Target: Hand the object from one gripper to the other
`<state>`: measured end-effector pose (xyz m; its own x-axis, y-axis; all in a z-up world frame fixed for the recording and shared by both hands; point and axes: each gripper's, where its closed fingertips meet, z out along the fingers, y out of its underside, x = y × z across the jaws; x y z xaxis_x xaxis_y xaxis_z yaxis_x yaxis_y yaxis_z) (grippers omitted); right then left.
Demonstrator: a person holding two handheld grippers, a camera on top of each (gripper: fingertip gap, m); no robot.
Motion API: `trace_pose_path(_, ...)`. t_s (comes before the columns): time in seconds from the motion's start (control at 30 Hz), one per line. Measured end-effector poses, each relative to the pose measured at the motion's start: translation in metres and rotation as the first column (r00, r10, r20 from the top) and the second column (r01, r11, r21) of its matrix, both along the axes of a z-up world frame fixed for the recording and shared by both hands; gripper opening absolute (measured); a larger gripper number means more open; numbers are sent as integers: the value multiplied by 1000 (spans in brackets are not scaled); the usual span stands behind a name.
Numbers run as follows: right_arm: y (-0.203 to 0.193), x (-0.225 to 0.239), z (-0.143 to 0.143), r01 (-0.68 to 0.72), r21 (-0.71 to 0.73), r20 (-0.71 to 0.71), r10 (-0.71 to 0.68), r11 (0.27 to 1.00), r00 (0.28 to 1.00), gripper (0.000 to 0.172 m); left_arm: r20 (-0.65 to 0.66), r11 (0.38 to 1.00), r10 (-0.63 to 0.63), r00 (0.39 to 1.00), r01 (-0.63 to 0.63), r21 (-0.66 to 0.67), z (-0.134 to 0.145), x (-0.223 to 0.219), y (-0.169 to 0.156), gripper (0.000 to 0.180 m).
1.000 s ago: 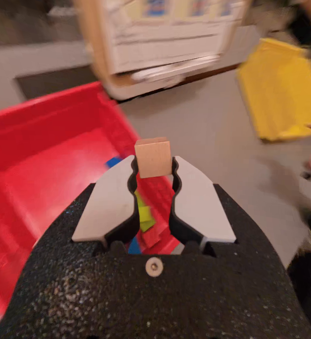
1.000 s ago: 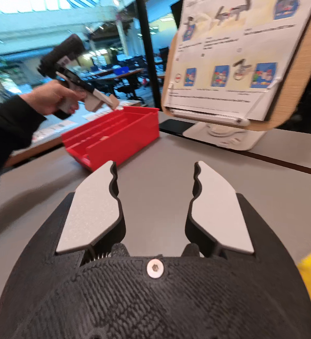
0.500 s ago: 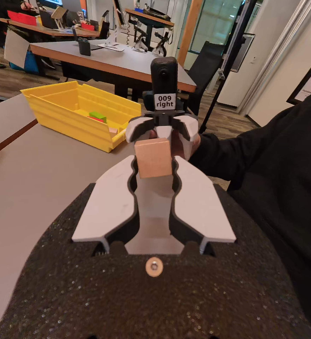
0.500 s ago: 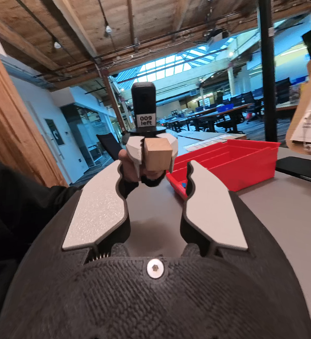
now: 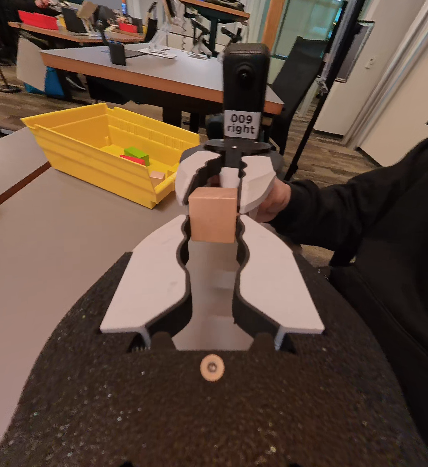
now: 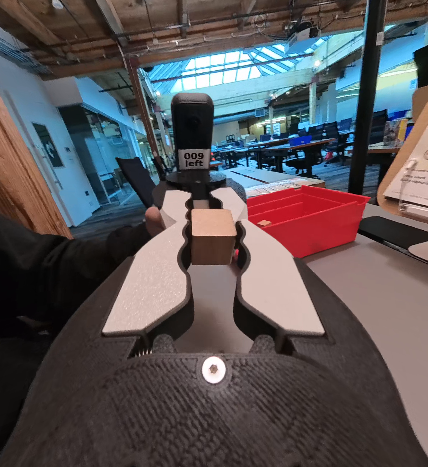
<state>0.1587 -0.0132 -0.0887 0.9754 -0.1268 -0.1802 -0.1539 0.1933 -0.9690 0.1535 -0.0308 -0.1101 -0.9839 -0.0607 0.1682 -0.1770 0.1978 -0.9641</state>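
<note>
A plain wooden cube (image 5: 211, 217) is held in the air between both grippers, which face each other tip to tip. My left gripper (image 5: 211, 221) is shut on the cube's near end in the left wrist view, both pads pressed on its sides. My right gripper (image 6: 212, 226) is shut on the other end of the same cube (image 6: 211, 237). The right gripper (image 5: 214, 202) shows beyond the cube in the left wrist view, its fingers against the cube's sides. The left gripper (image 6: 207, 214) shows behind the cube in the right wrist view.
A yellow bin (image 5: 81, 141) on the grey table (image 5: 56, 252) holds a green block (image 5: 135, 153), a red block (image 5: 132, 159) and a small wooden cube (image 5: 157, 175). A red bin (image 6: 321, 227) with a small wooden block (image 6: 264, 223) stands to the right. An instruction board (image 6: 422, 164) stands behind it. Left and right tips are no more than a few centimetres apart.
The left gripper swung away from the red bin, carrying the cube towards the right gripper. The right gripper came up open around the cube's free end, then closed on it.
</note>
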Motion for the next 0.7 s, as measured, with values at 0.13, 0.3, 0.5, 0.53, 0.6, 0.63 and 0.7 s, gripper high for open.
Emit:
trace_pose_path(0.13,-28,24,9,170,-16,21,-169,985,985,34,7,995,103,995,-102,-20,4,14,4,32)
trace_pose_path(0.3,-154,99,-5,675,-195,128,-664,711,737,34,68,973,224,972,-227,44,-3,29,21,43)
trace_pose_path(0.5,-323,132,-67,872,-479,314,-908,100,277,34,44,951,302,952,-305,55,-11,38,34,37)
trace_pose_path(0.53,-339,132,-76,860,-510,341,-909,35,239,34,31,950,308,951,-309,47,-12,39,35,37)
trace_pose_path(0.6,-359,132,-87,843,-535,394,-899,-55,192,34,3,952,305,952,-305,29,-13,39,37,35)
trace_pose_path(0.63,-364,133,-91,837,-541,411,-894,-81,179,34,-11,952,306,952,-305,25,-14,39,37,35)
trace_pose_path(0.7,-371,134,-101,812,-570,438,-882,-126,171,34,-29,952,306,952,-305,26,-18,39,38,35)
